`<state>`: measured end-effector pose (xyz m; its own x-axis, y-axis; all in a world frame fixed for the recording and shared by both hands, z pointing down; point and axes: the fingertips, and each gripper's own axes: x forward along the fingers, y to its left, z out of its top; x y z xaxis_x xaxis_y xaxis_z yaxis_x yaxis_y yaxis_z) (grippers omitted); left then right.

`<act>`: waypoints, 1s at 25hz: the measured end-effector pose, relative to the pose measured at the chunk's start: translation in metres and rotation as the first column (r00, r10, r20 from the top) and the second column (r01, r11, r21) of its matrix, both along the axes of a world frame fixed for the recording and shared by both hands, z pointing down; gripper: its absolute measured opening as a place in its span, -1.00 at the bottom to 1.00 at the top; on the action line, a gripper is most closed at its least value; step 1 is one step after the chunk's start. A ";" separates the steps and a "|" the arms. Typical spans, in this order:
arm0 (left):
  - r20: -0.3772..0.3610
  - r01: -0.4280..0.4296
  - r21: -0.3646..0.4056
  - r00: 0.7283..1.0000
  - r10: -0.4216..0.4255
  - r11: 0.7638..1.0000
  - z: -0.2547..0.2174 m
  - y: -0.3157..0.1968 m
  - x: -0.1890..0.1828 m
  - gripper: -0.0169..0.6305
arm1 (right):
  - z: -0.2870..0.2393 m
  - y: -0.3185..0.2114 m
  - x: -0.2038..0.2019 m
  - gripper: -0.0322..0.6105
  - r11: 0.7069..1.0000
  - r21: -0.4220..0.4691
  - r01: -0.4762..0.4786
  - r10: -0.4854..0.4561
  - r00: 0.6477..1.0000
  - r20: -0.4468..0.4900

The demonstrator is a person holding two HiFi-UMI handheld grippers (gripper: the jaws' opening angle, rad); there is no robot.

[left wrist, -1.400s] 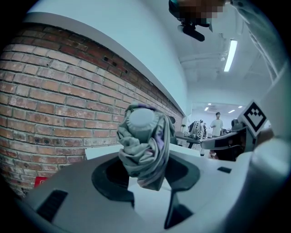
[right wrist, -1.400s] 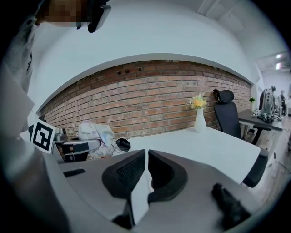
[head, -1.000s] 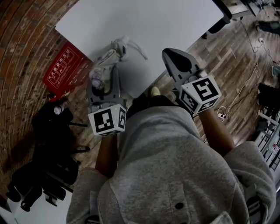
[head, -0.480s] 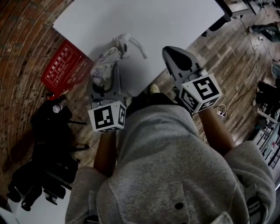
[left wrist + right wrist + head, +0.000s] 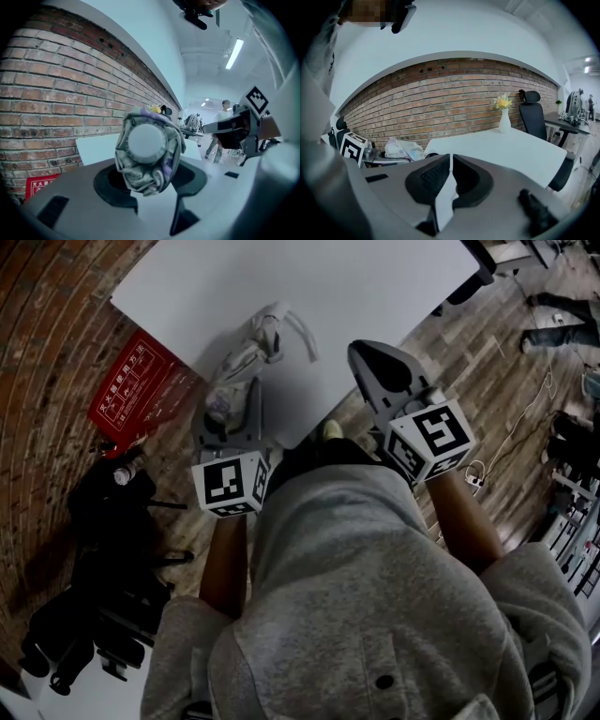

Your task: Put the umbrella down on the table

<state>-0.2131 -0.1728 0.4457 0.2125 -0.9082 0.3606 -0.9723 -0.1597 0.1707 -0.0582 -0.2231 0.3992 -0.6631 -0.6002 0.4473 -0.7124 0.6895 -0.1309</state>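
The folded umbrella (image 5: pixel 242 360), pale with a faint print and a loose strap, reaches from the table's near left corner out over the white table (image 5: pixel 309 287). My left gripper (image 5: pixel 228 416) is shut on its near end. In the left gripper view the umbrella's round end cap (image 5: pixel 146 142) and bunched fabric fill the space between the jaws, which have just been opening a little with the umbrella still between them. My right gripper (image 5: pixel 367 360) hovers at the table's near edge, shut and empty, its jaws meeting (image 5: pixel 450 174). From the right gripper view, the umbrella (image 5: pixel 401 149) shows at the left.
A red sign (image 5: pixel 131 392) leans on the brick wall by the floor. Black bags and gear (image 5: pixel 103 549) lie at the left. A white vase with yellow flowers (image 5: pixel 504 117) stands at the table's far end, beside a black office chair (image 5: pixel 532 117). Cables (image 5: pixel 525 427) cross the wood floor.
The left gripper has carried the umbrella further over the table and lower. The umbrella's far end now reaches deeper onto the white top. The right gripper has not moved.
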 end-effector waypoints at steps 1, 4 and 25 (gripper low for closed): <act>0.001 -0.005 -0.008 1.000 0.005 1.000 0.002 0.001 0.000 -0.30 | 0.000 0.000 0.000 -0.80 1.000 -0.001 0.000 0.000 1.000 0.000; 0.005 -0.017 -0.032 1.000 0.017 0.999 0.009 0.002 0.000 -0.30 | 0.002 0.000 -0.002 -0.80 1.000 -0.003 0.000 0.000 1.000 -0.002; 0.043 -0.070 -0.181 0.996 0.079 0.981 0.067 0.014 0.000 -0.26 | 0.007 0.009 -0.011 -0.80 1.000 0.007 0.028 -0.028 0.999 -0.033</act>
<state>-0.2131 -0.1589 0.5130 0.2550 -0.8103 0.5277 -0.9668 -0.2035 0.1547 -0.0689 -0.2140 0.4067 -0.6645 -0.5853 0.4647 -0.6969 0.7099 -0.1023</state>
